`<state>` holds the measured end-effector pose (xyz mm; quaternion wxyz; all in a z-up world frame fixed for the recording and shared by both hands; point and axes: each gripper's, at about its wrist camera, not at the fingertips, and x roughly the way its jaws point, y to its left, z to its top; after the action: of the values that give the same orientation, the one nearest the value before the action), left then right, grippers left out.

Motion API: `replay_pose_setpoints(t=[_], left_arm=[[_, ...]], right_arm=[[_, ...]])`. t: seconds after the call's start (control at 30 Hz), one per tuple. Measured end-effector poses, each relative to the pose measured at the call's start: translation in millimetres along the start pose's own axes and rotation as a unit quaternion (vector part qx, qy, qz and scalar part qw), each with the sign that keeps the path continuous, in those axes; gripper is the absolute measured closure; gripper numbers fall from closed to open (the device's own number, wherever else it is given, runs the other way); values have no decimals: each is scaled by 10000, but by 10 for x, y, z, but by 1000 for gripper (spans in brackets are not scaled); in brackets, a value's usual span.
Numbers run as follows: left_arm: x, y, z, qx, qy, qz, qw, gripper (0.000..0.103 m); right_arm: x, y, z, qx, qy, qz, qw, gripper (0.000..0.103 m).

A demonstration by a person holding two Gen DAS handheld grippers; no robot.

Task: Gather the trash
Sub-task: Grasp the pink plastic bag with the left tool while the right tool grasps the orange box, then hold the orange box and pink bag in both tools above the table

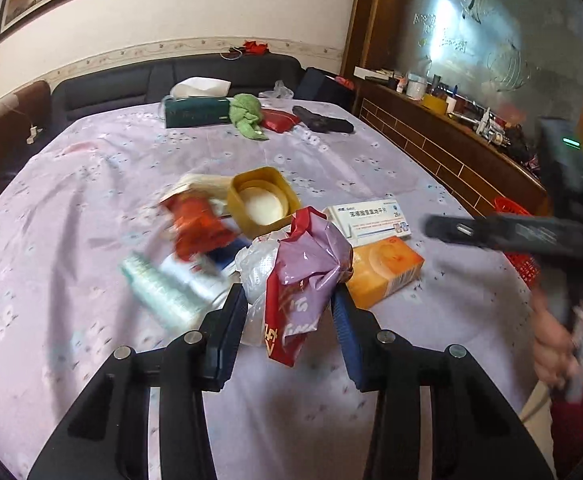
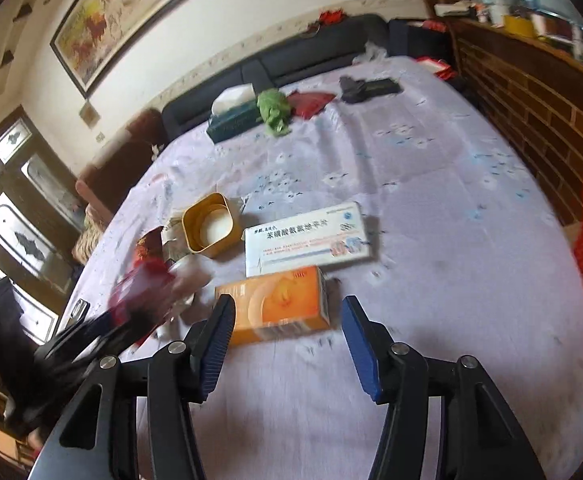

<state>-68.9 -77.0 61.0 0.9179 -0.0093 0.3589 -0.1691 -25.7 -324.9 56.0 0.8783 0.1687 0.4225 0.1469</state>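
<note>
Left wrist view: spread left gripper [image 1: 289, 304] straddles the crumpled wrapper [image 1: 307, 264], orange box [image 1: 385, 270] at two o'clock; right gripper [image 2: 287, 320] gapes too.

White flat cardboard medicine box [image 2: 306, 237], beyond the right jaws past the orange box: blue Chinese heading "苯磺酸氨氯地平片". Crumpled purple-red wrapper [image 1: 303, 276] between the left jaws: white lettering, unreadable.

Green tissue box [image 1: 196, 111], green cloth [image 1: 246, 115], framed painting [image 2: 131, 12], dark sofa [image 1: 171, 76]
</note>
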Motion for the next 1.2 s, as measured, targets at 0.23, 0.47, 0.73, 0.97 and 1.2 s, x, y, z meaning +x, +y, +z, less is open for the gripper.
replay_pose_setpoints(t=[0.23, 0.47, 0.73, 0.97, 1.2], left_arm=[[-167, 242, -180, -232, -63, 101, 9997, 61], [-249, 469, -230, -466, -117, 131, 9988, 61], [-295, 478, -269, -511, -191, 127, 9984, 61], [-370, 440, -336, -482, -156, 104, 9987, 61], [-328, 353, -358, -405, -142, 4, 9991, 61]], right_arm=[[712, -96, 304, -44, 544, 123, 9984, 45], [532, 54, -84, -102, 1070, 704, 9917, 49], [75, 496, -494, -1238, 932, 575, 9863, 37], [418, 635, -385, -1734, 928, 579, 9788, 34], [540, 854, -629, -2410, 1045, 330, 9643, 50]])
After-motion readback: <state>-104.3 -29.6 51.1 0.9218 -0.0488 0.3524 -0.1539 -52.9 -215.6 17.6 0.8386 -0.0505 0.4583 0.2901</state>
